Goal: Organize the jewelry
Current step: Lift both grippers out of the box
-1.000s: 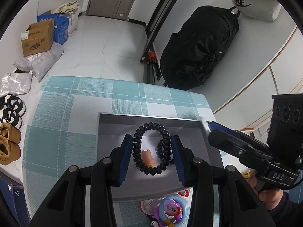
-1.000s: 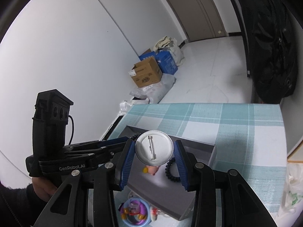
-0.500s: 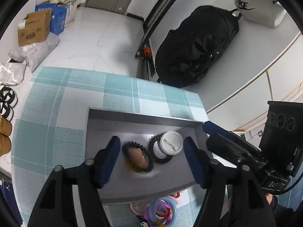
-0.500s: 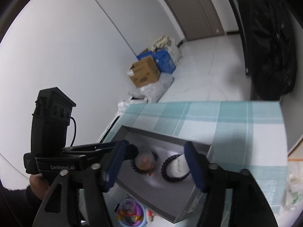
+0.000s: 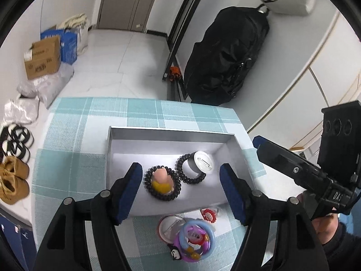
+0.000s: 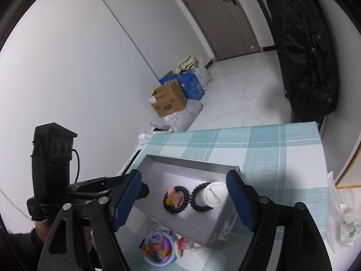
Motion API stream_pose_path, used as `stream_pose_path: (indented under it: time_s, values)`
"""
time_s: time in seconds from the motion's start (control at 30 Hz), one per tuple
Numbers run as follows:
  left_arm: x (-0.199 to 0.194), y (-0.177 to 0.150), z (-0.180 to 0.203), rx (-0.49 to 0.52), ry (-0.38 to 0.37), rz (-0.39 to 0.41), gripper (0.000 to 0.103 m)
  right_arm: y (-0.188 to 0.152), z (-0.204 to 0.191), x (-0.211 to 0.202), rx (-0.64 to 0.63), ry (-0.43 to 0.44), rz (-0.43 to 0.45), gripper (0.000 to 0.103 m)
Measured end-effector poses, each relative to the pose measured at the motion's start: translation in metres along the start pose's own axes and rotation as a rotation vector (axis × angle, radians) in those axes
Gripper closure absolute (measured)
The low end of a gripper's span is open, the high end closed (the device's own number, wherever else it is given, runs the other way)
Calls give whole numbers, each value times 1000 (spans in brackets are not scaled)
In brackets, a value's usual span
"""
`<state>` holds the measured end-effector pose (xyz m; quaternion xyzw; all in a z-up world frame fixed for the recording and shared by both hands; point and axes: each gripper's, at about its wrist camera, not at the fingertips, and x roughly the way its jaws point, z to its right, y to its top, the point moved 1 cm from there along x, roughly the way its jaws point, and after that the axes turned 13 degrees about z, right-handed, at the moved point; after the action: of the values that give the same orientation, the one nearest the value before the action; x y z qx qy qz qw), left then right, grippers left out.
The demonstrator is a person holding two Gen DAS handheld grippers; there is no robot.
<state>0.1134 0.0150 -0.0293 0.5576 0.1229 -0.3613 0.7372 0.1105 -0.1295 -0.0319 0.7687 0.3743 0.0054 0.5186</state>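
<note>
Black coil bands and a white badge lie inside the grey tray on the bench. Left gripper jaws stand wide and empty; right gripper jaws are opening, empty. Leftover trinkets lie against the tray's near wall, so reaching for them may nudge the tray.
</note>
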Motion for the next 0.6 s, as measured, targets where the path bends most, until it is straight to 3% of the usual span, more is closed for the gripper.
stream_pose_path:
  time_s: [0.17,0.6]
  values:
    - [-13,-7,3,30,32,42,36,-7,-3,-8,6,-10,5,20]
    - [-44,-31,-5,-43,155,110,36,-28,-18,-35,-14,-32,10,16]
